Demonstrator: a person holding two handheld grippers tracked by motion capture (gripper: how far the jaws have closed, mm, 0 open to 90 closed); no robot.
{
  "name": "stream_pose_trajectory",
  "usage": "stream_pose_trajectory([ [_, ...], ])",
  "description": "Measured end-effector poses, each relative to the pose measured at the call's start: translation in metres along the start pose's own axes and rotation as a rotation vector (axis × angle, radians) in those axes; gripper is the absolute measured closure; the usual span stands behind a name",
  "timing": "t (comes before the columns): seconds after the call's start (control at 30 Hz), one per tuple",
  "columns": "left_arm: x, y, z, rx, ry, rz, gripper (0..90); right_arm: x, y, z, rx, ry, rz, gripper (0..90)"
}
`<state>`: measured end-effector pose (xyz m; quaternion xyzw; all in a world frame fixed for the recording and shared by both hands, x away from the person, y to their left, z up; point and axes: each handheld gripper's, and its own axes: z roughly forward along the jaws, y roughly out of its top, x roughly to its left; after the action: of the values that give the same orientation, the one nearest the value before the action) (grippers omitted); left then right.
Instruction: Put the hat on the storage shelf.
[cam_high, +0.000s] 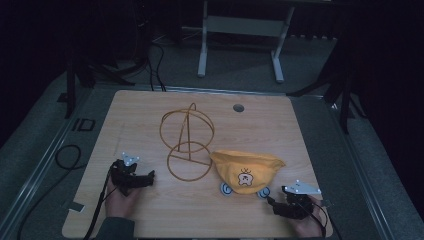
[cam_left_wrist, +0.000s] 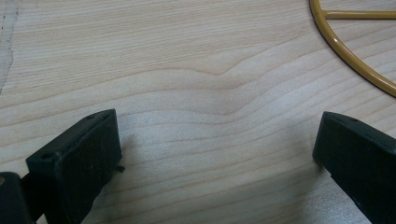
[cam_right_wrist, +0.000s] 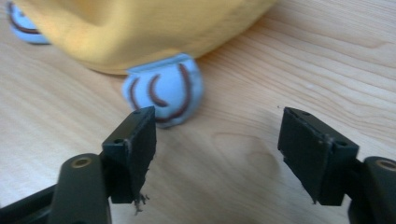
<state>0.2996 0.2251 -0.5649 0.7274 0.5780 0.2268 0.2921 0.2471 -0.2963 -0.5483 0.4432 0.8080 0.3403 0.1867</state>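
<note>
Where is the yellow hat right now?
In the high view the yellow hat lies on the table's near right part, just right of the wire stand, ahead of the right gripper.

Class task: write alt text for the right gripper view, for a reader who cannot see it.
A yellow fabric hat lies on a wooden table, with a pale blue ear-shaped flap marked by brown curves poking out beneath it. The right gripper sits just short of the flap, its black jaws wide apart and holding nothing.
</note>
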Motion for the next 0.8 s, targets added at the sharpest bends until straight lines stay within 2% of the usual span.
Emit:
stream_pose_trajectory([
  [0.13,0.000,0.000,0.000,0.002,0.000,0.002,0.9,0.007,0.001,0.002,-0.011,0.034,-0.009,23.4],
  [0.47,0.000,0.000,0.000,0.000,0.001,0.000,0.8,0.019,0.007,0.017,0.005,0.032,-0.040,25.1],
  [0.77,0.000,0.000,0.000,-0.001,0.001,0.000,0.8,0.021,0.008,0.018,-0.006,0.032,-0.046,37.2],
  [0.8,0.000,0.000,0.000,-0.001,0.001,0.000,0.9,0.021,0.008,0.018,-0.010,0.036,-0.052,42.6],
])
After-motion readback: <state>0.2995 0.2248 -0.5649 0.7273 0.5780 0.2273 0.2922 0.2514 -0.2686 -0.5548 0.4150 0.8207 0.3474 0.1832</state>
